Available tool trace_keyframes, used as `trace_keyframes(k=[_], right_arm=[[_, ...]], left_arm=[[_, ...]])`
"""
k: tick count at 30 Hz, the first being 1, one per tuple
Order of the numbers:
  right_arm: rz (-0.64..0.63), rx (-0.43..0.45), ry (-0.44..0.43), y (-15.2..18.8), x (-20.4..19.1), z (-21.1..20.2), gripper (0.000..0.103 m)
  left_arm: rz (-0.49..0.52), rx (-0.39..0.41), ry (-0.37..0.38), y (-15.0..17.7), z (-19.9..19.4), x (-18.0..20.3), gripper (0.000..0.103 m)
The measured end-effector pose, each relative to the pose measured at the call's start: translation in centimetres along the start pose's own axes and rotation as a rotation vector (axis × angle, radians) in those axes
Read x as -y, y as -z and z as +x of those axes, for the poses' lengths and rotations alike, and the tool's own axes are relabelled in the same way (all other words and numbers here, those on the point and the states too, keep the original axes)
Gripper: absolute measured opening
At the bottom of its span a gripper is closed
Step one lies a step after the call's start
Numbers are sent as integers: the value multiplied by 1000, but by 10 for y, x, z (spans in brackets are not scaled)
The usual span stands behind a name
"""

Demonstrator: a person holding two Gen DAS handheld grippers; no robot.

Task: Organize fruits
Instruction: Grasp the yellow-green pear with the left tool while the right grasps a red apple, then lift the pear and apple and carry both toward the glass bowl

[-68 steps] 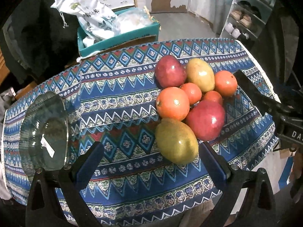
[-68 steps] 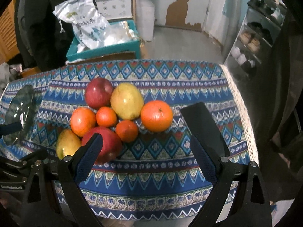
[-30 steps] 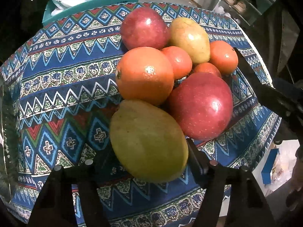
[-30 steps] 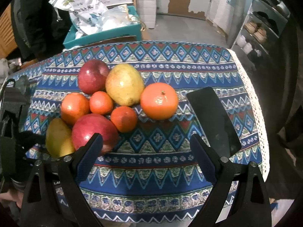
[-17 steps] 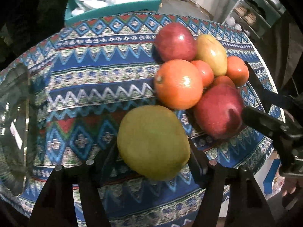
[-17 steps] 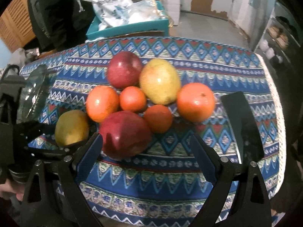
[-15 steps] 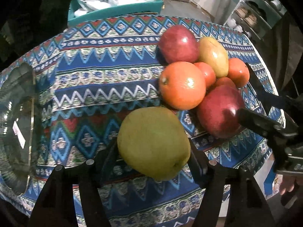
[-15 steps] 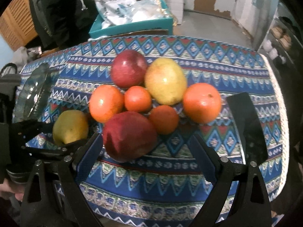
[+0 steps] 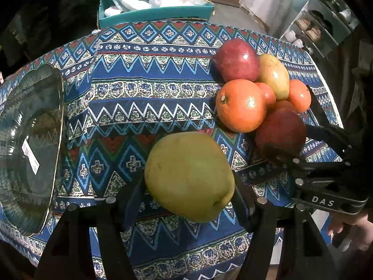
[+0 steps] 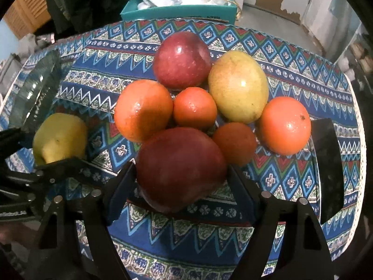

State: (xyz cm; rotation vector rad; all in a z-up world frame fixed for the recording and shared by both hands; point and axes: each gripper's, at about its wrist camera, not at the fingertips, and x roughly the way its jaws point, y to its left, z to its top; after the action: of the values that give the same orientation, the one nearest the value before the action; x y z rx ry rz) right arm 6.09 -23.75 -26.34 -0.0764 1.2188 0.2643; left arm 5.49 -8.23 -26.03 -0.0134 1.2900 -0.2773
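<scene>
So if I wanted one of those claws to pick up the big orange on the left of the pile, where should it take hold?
Probably across the widest middle of the big orange, coming down from above. It is round, so pads on opposite flanks would sit evenly. Its outer flank faces bare tablecloth, but the inner one touches the small tangerine, leaving little room there for a finger.
</scene>
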Motion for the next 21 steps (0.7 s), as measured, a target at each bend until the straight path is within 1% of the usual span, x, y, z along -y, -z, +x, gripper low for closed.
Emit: trace_keyframes(k=[7, 12, 16, 21], right_arm=[[-47, 16, 68, 0, -14, 1, 79], [-7, 25, 73, 2, -9, -4, 79], [21, 53, 62, 1, -3, -16, 79], [52, 102, 47, -3, 2, -37, 79]], left_arm=[[-13, 5, 1, 3, -6, -9, 70], [-32, 16, 0, 4, -16, -19, 69], [-42, 27, 5, 5, -24, -23, 69], [-37, 39, 2, 5, -33, -18, 69]])
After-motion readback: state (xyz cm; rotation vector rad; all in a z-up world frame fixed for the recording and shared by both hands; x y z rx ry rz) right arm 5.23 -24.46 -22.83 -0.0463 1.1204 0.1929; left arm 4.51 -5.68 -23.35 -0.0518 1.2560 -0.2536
